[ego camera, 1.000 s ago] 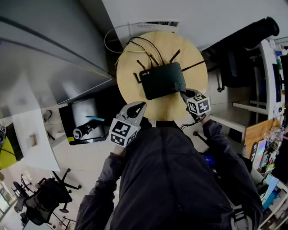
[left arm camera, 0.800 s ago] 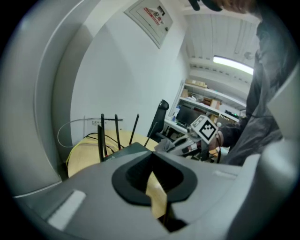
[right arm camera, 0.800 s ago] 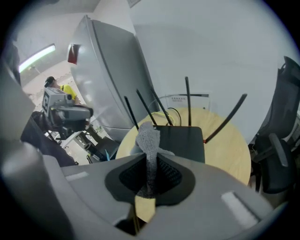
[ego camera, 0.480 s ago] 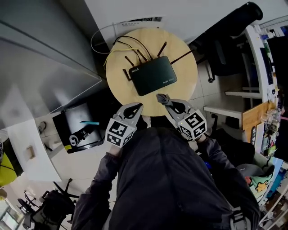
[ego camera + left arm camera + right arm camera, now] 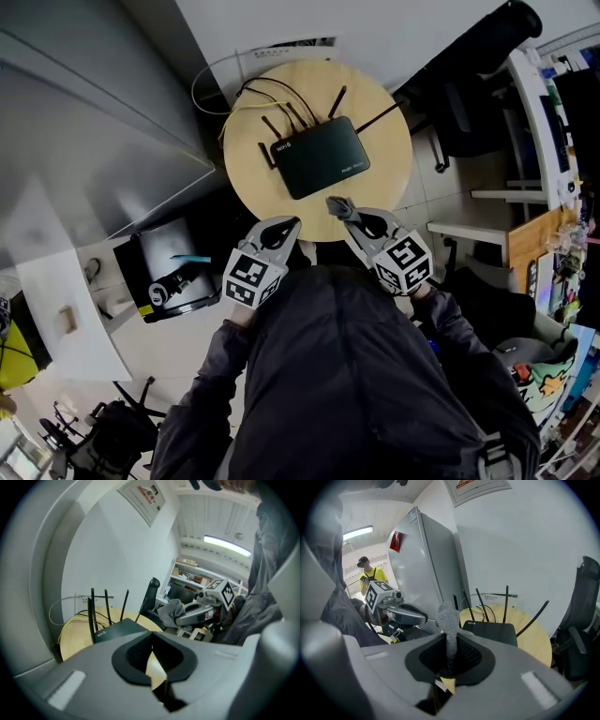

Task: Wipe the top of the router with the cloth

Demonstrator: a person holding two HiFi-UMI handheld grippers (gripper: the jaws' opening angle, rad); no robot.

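Round tabletop (image 5: 384, 164) is occupied by the router (image 5: 320, 157). The cloth (image 5: 336, 203) is clamped in the right gripper (image 5: 343, 209), short of it. The left gripper (image 5: 289, 225) is closed, empty. Wiping is judged not yet begun.

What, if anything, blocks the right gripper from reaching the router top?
Likely nothing: yes. The right gripper, shut on the cloth, hovers at the table's near edge, short of the router. Nothing stands between them; antennas and cables lie toward its far side.

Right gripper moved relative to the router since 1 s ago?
Yes. The right gripper, shut on the cloth, has pulled back from the near corner of the router, toward the person.
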